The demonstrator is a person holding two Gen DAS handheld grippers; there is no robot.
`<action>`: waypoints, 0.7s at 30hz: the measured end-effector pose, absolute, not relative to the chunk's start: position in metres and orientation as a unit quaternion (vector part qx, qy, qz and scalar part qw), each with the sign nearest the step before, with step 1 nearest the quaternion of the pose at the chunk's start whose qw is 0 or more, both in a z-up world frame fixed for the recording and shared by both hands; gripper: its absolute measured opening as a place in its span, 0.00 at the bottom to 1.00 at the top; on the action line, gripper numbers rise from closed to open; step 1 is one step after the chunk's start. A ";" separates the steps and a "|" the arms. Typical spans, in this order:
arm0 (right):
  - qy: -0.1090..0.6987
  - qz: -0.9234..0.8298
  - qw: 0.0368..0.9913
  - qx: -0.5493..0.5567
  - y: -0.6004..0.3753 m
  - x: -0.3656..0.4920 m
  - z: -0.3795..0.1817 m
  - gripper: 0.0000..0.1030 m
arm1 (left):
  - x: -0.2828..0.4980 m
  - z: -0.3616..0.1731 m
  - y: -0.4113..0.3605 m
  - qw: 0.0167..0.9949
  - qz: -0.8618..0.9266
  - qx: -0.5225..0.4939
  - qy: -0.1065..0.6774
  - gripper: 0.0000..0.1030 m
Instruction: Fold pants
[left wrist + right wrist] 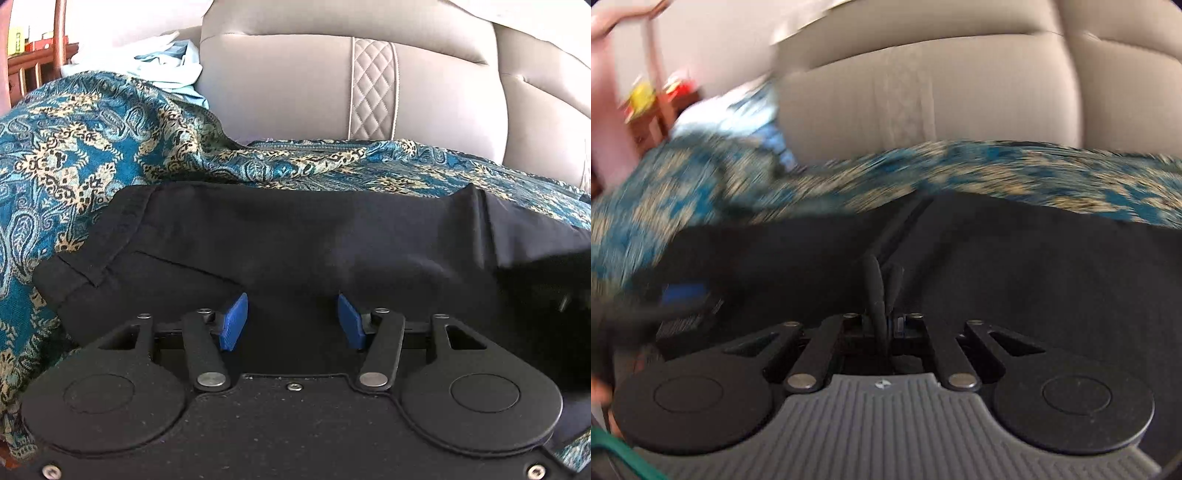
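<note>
Pants (295, 236), black, lie flat across the teal-and-gold patterned cloth (74, 147) covering the seat, with the beige sofa back (295, 85) behind them; that's your left wrist view. Your left gripper (291, 321) sits low over the near edge of the pants, blue pads (233, 320) standing apart, nothing pinched between them that you can see. White and pale blue laundry (166, 62) is heaped at far left by the sofa arm. Right wrist view is badly motion-blurred. Your right gripper (884, 284) has its fingers pressed together; whether any black fabric is caught in them, cannot tell. Pants (997, 266) fill the middle under it. Left gripper (685, 295) shows at lower left as a blue-and-black smear on the pants.
</note>
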State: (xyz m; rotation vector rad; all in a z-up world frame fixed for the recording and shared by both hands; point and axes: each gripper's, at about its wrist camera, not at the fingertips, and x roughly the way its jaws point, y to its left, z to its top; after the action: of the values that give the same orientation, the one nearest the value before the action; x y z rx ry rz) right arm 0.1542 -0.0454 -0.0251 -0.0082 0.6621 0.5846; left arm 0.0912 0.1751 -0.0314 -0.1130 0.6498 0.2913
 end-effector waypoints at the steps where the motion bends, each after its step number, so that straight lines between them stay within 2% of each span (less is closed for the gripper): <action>1: 0.315 0.282 0.906 -0.025 -0.038 0.144 -0.028 0.06 | 0.090 -0.032 0.174 0.937 0.142 -0.053 0.316 0.52; 4: 0.286 0.281 0.913 -0.081 -0.027 0.123 -0.035 0.13 | 0.088 -0.032 0.173 0.938 0.139 -0.050 0.313 0.52; 5: 0.280 0.281 0.913 -0.089 -0.025 0.117 -0.035 0.35 | 0.087 -0.031 0.173 0.938 0.137 -0.052 0.315 0.52; 6: 0.278 0.282 0.913 -0.095 -0.026 0.114 -0.035 0.49 | 0.087 -0.030 0.173 0.937 0.136 -0.054 0.317 0.52; 8: 0.279 0.298 0.908 -0.090 -0.026 0.114 -0.033 0.60 | 0.084 -0.026 0.174 0.935 0.131 -0.061 0.323 0.52; 21: 0.281 0.327 0.898 -0.089 -0.057 0.063 -0.035 0.69 | 0.065 0.011 0.135 0.935 0.006 -0.125 0.333 0.51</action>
State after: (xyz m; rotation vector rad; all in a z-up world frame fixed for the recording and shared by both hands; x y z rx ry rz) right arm 0.0632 -0.0567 -0.0349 -0.1836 0.5828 0.6783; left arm 0.0651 0.1350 0.0112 -0.2560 0.6811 0.0124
